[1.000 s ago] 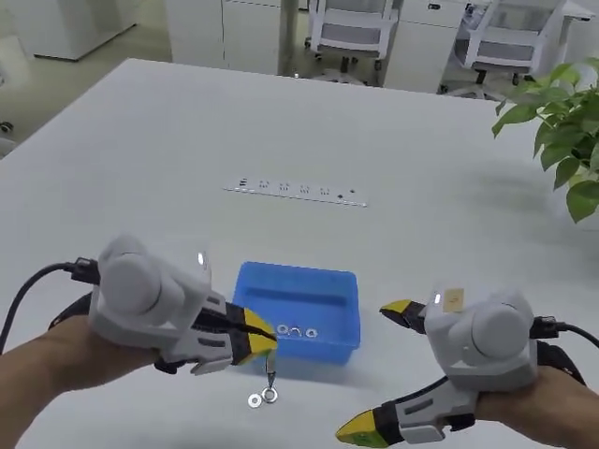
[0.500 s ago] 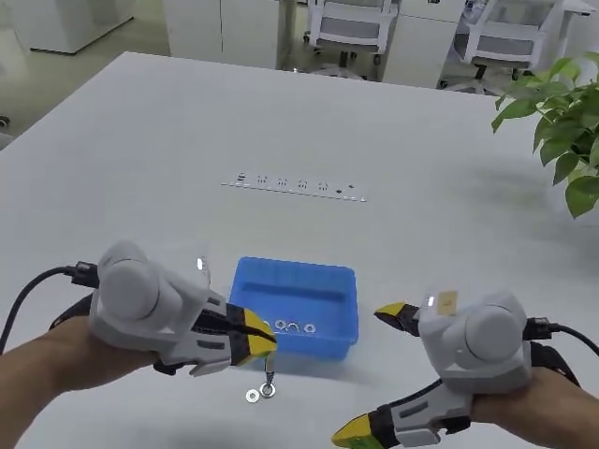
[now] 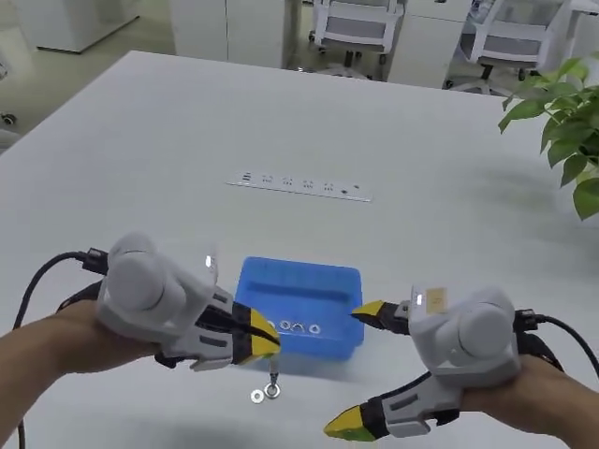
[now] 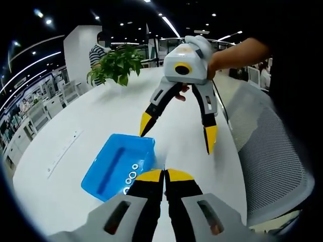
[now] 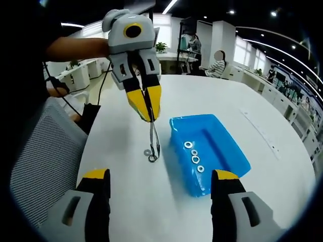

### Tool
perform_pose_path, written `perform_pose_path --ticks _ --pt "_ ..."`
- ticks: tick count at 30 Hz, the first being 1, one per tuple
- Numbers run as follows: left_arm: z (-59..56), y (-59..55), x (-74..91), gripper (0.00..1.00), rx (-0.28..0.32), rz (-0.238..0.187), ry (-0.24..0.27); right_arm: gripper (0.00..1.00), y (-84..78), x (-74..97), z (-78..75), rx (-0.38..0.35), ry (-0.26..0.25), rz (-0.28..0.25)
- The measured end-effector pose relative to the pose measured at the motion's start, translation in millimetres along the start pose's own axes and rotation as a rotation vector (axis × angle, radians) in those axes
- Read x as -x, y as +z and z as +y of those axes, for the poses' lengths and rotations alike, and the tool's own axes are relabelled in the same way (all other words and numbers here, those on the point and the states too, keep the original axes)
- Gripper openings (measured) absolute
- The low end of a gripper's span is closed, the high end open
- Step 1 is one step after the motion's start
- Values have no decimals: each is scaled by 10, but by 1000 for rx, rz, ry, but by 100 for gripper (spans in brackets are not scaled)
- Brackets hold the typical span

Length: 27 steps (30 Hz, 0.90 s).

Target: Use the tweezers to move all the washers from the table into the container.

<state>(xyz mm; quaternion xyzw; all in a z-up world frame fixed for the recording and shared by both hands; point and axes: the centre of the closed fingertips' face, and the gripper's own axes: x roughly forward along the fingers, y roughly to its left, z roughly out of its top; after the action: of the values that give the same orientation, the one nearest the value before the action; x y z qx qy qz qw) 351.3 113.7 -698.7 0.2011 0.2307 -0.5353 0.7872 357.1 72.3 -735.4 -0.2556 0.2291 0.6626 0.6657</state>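
Note:
My left gripper (image 3: 265,342) is shut on thin metal tweezers (image 3: 273,372) that point down at the table. Their tips rest at one of two small washers (image 3: 271,392) lying side by side just in front of the blue container (image 3: 299,278). Three washers (image 3: 298,328) lie inside the container along its near wall. My right gripper (image 3: 354,370) is open beside the container's right front corner, with nothing between its jaws. In the right gripper view the tweezers (image 5: 153,136) hang from the left gripper (image 5: 147,108), tips at the two washers (image 5: 150,156) left of the container (image 5: 224,151).
A white strip with small printed marks (image 3: 299,186) lies flat mid-table beyond the container. A leafy green plant (image 3: 566,122) stands at the table's right edge. Office chairs (image 3: 356,28) stand past the far edge. The tabletop (image 3: 140,168) is pale grey.
My right gripper has moved left, its upper jaw now by the container's right edge. The left gripper still holds the tweezers over the two washers. The head camera has shifted slightly.

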Motion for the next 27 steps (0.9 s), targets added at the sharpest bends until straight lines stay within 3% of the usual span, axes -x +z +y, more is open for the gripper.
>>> perform_pose_path --ticks 18,27 --pt "-42 10 -47 6 -22 21 -76 43 118 -242 24 125 102 12" --pt "-34 -3 -46 6 -32 34 -86 32 159 -391 66 174 177 37"
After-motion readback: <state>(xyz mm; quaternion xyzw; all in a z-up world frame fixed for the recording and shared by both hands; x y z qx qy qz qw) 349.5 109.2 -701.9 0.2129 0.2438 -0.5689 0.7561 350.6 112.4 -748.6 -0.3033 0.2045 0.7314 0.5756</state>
